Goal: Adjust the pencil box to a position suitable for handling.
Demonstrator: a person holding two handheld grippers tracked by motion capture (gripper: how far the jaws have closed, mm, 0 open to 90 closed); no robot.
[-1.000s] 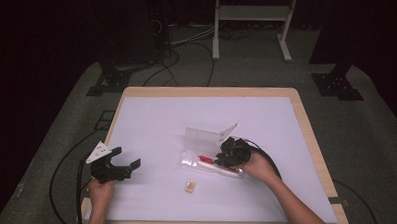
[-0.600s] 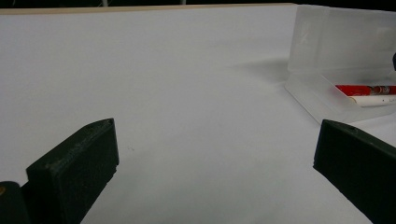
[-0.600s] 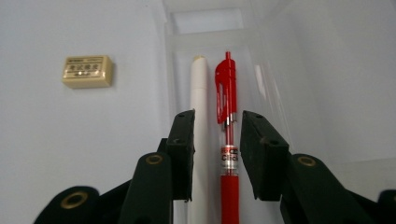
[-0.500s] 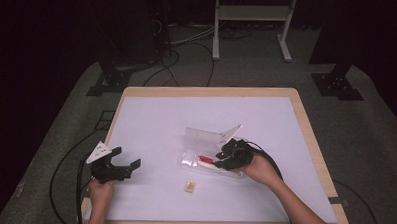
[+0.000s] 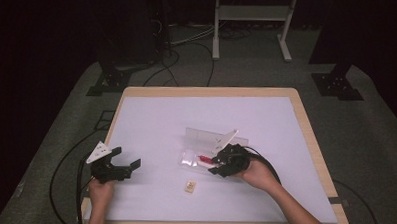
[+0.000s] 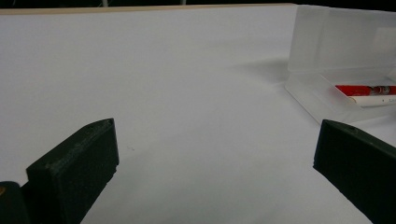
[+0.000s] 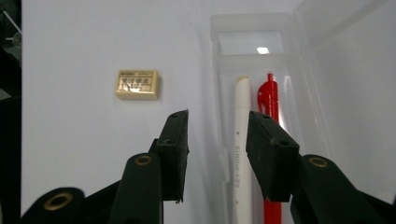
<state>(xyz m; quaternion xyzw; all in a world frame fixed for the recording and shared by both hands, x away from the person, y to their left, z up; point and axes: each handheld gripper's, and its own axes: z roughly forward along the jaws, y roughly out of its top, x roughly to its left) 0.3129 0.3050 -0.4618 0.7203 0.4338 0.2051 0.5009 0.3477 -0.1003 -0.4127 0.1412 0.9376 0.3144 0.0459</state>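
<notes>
A clear plastic pencil case (image 5: 195, 158) lies open mid-table, its lid (image 5: 205, 137) standing up behind it. Inside lie a white pen (image 7: 243, 107) and a red pen (image 7: 269, 98) side by side. My right gripper (image 5: 218, 165) hovers over the case's near end; its jaws have just been opening, and they stand apart above the white pen without touching it (image 7: 217, 121). A beige eraser (image 7: 137, 84) rests on the mat beside the case (image 5: 189, 187). My left gripper (image 5: 126, 158) sits at the front left, wide open and empty (image 6: 217, 135), facing the case (image 6: 327, 46).
A white mat (image 5: 186, 116) covers the wooden-edged table (image 5: 310, 141). Cables trail from both grippers over the front edge. Beyond the table, a metal stand (image 5: 250, 13) and cables (image 5: 173, 56) sit on the dark floor.
The right gripper has drawn back a little toward the person, and its jaws have widened. The left gripper has stayed put.
</notes>
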